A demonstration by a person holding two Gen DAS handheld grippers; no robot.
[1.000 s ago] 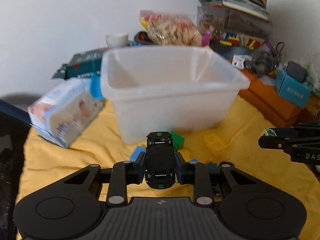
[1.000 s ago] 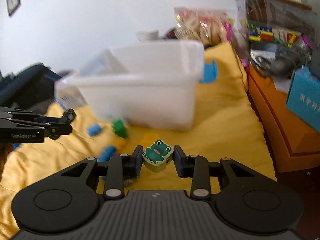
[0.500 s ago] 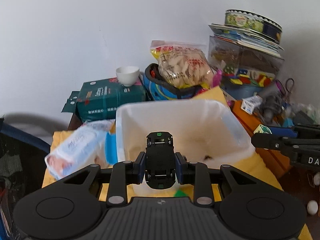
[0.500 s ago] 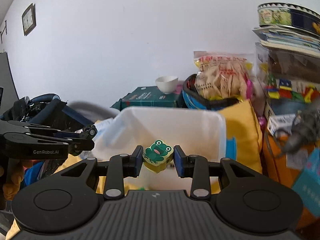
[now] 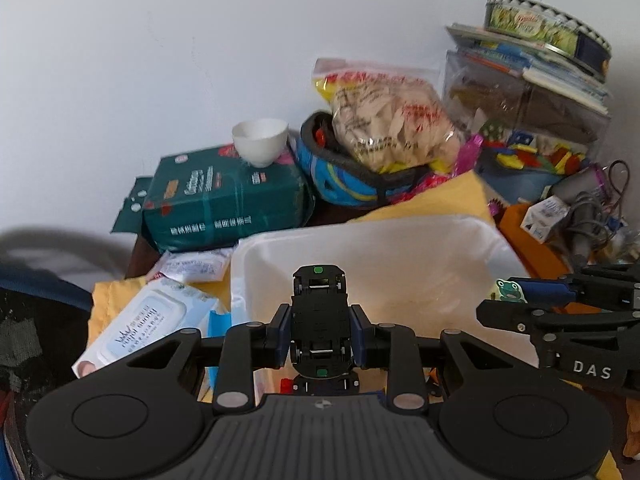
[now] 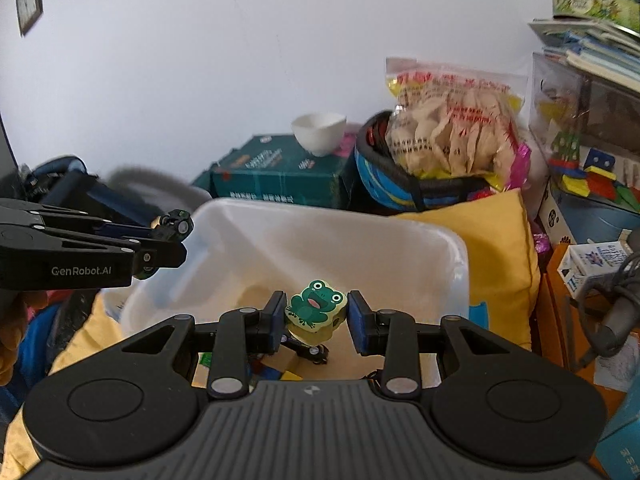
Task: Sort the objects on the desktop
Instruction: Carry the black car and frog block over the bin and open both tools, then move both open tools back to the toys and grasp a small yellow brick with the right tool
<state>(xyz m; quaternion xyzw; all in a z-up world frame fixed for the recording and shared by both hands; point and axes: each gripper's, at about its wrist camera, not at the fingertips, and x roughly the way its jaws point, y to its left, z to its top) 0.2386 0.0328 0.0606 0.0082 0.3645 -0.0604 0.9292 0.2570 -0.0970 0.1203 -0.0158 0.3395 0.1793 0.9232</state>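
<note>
Closest to me, my left gripper (image 5: 320, 334) was clamped on a small black toy car (image 5: 319, 320), pinched at its sides between the pads. My right gripper (image 6: 316, 316) was clamped on a green frog block (image 6: 316, 308). Directly beneath and ahead of both tools lay the open white plastic bin (image 6: 440, 240), with a few toys visible in its bottom below the fingers. Beyond its far rim sat a green box (image 5: 224, 200) and a white cup (image 5: 260, 140). To drop well, I judged each tool should be fully inside the rim line, then lowered before parting, so nothing bounced out.
</note>
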